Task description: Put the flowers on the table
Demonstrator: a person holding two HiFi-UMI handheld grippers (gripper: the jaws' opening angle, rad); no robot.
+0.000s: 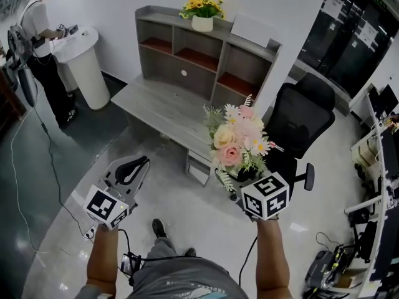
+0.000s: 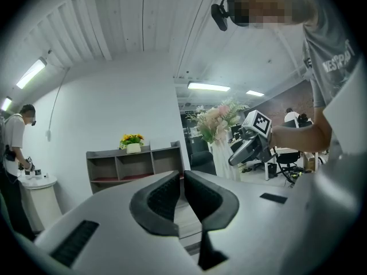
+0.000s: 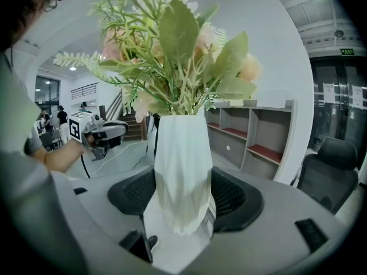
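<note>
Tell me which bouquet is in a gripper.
The pink-and-white bouquet in the white vase, clamped by the right gripper; the yellow bouquet stands atop the shelf.

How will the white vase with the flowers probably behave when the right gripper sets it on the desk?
Probably top-heavy: the bouquet spreads much wider than the narrow white vase, so it may tip if released tilted. Its faceted wall looks smooth and tapers downward, so it could slip in the right gripper clamped on it.
</note>
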